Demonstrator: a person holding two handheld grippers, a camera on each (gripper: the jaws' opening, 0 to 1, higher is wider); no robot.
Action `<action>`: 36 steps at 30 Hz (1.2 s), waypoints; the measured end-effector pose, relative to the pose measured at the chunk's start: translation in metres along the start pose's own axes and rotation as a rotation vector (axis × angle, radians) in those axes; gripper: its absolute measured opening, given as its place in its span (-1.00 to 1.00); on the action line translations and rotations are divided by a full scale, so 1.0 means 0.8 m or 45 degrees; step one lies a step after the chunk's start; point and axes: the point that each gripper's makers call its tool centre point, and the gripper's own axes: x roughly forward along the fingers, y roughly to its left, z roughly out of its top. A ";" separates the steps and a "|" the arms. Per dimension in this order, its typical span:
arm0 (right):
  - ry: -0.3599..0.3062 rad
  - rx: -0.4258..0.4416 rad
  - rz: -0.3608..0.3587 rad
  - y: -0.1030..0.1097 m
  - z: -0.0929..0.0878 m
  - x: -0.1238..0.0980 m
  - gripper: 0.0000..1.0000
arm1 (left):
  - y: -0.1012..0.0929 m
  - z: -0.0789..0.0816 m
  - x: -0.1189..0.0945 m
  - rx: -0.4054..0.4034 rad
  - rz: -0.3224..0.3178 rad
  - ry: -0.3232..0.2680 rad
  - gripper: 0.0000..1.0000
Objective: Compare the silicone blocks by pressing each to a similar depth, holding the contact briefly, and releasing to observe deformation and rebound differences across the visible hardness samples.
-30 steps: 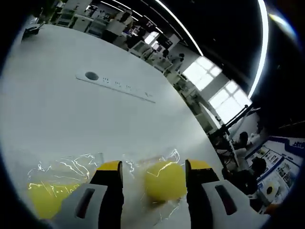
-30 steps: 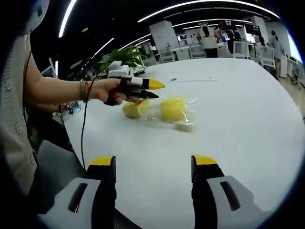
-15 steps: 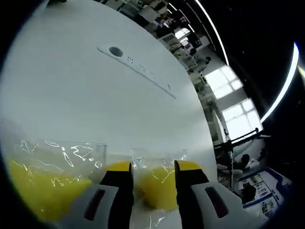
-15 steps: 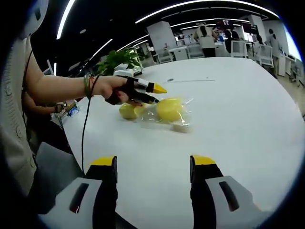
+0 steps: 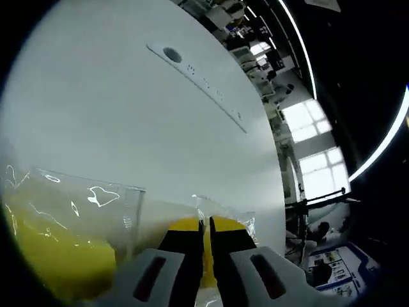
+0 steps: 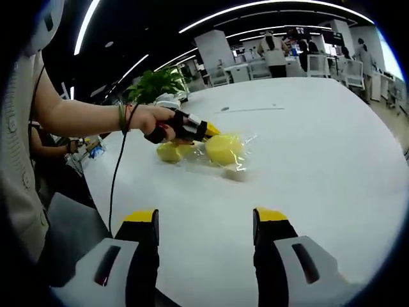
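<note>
Yellow silicone blocks sit in clear plastic bags (image 6: pixel 238 153) on your white worktop (image 6: pixel 319 147); your left tool (image 5: pixel 205 233) is pinched almost shut on the smaller block (image 5: pixel 206 256), with the bigger block (image 5: pixel 54 249) just beside it. Your right tool (image 6: pixel 206 220) hangs spread over bare worktop, well apart from the blocks. A power strip (image 5: pixel 198 80) lies farther along the worktop.

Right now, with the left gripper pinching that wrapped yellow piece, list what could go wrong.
1. The left gripper is nearly shut on the yellow block through its clear wrapping; the film could slip or tear.
2. The neighbouring bagged yellow block lies close beside it and might get dragged along.
3. The right gripper hangs open, away from the blocks, so nothing steadies them on the white table.
</note>
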 end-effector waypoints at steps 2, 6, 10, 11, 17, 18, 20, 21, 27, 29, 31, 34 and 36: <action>0.004 -0.001 -0.001 -0.001 -0.001 0.000 0.08 | -0.001 -0.001 0.000 -0.009 -0.018 -0.007 -1.00; 0.006 0.002 -0.001 0.000 -0.001 0.000 0.07 | -0.005 -0.001 -0.002 -0.031 -0.051 -0.025 -1.00; -0.003 -0.003 0.001 0.000 0.002 0.001 0.07 | -0.012 -0.001 -0.007 -0.058 -0.072 -0.039 -1.00; -0.004 -0.007 0.001 0.000 0.003 0.001 0.07 | -0.014 0.000 -0.009 -0.065 -0.081 -0.042 -1.00; -0.012 -0.020 0.006 0.001 0.007 -0.002 0.07 | -0.042 -0.002 -0.023 0.044 -0.173 -0.057 -1.00; -0.013 -0.023 0.006 0.002 0.008 -0.002 0.06 | -0.046 -0.003 -0.025 0.088 -0.178 -0.054 -1.00; -0.021 -0.026 0.011 0.003 0.011 -0.003 0.06 | -0.056 -0.004 -0.030 0.187 -0.192 -0.054 -1.00; -0.024 -0.028 0.010 0.004 0.013 -0.004 0.06 | -0.062 -0.004 -0.033 0.246 -0.194 -0.060 -1.00; -0.037 -0.045 0.020 0.010 0.018 -0.007 0.04 | -0.084 -0.012 -0.046 0.417 -0.219 -0.041 -1.00; -0.042 -0.049 0.023 0.013 0.020 -0.008 0.03 | -0.091 -0.015 -0.052 0.475 -0.213 -0.038 -1.00; -0.049 -0.057 0.026 0.016 0.023 -0.010 0.03 | -0.098 -0.017 -0.058 0.593 -0.209 -0.038 -1.00; -0.066 -0.064 0.034 0.021 0.028 -0.011 0.02 | -0.107 -0.023 -0.066 0.710 -0.203 -0.027 -1.00; -0.071 -0.076 0.036 0.026 0.031 -0.012 0.02 | -0.115 -0.028 -0.074 0.805 -0.199 -0.018 -1.00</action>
